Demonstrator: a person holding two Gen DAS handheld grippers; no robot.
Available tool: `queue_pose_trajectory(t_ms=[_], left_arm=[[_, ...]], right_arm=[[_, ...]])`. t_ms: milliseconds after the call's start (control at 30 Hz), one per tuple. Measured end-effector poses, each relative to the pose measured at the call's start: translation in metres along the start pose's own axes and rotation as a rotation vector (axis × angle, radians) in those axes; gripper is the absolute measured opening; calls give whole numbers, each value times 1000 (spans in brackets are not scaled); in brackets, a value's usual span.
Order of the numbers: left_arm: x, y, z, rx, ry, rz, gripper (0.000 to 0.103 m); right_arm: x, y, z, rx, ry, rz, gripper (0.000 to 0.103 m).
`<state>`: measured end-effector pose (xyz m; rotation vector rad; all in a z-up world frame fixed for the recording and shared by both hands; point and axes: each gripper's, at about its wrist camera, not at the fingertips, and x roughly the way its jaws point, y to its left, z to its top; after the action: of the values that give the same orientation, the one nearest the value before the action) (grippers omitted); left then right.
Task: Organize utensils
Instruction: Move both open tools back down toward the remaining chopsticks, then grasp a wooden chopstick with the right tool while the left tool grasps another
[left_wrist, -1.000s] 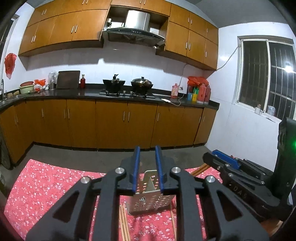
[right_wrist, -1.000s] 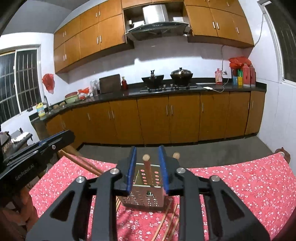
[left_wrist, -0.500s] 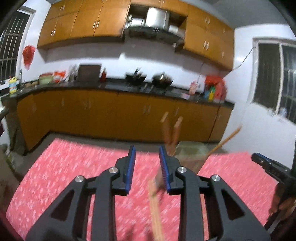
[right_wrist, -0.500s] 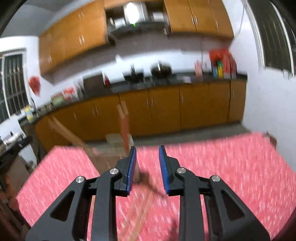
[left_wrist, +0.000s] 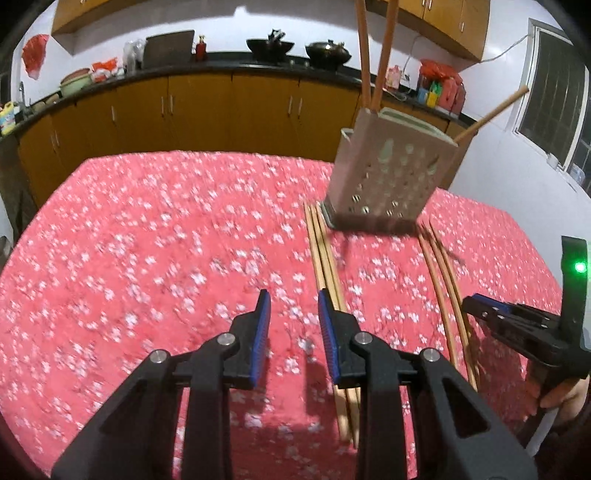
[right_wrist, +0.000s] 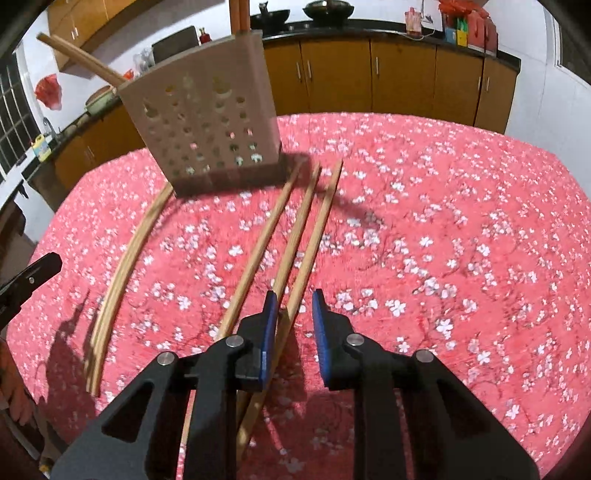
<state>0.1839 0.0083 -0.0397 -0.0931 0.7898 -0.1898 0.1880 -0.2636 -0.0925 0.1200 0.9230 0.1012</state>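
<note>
A perforated metal utensil holder (left_wrist: 388, 177) stands on the red floral tablecloth (left_wrist: 147, 240) with three chopsticks sticking out of it; it also shows in the right wrist view (right_wrist: 207, 122). Loose wooden chopsticks lie on the cloth in two groups: one (left_wrist: 327, 266) beside my left gripper (left_wrist: 293, 308), another (left_wrist: 445, 280) further right. My left gripper is open and empty, its right finger next to the first group. My right gripper (right_wrist: 294, 304) is open, low over three chopsticks (right_wrist: 295, 236), with one chopstick between its fingers. A curved pair (right_wrist: 122, 266) lies to the left.
The table's far edge faces brown kitchen cabinets (left_wrist: 207, 110) and a dark counter with pots. The right gripper's body (left_wrist: 524, 328) shows at the right of the left wrist view; the left gripper's tip (right_wrist: 29, 273) shows at the left of the right wrist view.
Both grippers have pulled back from the holder and tilted down toward the cloth. Their jaws have opened slightly. The holder now stands farther off, and the loose chopsticks lie close below.
</note>
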Motion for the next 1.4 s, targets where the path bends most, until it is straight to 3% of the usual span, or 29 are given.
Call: queue_pose_trajectory(t_ms=[167,333,633,1133,1267,1400], left_arm=[[13,-6,-6,0,45,-37,27],[23,-14,-14,15,85,-67,26],[40,-22,-21,48,132,-45,20],[54,-30,-21,104,116,25,19],[58,-28,-17,117,105,67,8],[61,-8,-8,81,103,103,8]], right_arm=[[1,1,-3,-41,-13,-66,9],[-1,-28,5,51,-27,-151,8],[-2,-38,2,52,-34,-149,8],[-9,-29,-8,18,-30,-132,8],[-10,-28,-9,3,-35,-130,8],[-8,-34,-4,5,-42,-142,8]])
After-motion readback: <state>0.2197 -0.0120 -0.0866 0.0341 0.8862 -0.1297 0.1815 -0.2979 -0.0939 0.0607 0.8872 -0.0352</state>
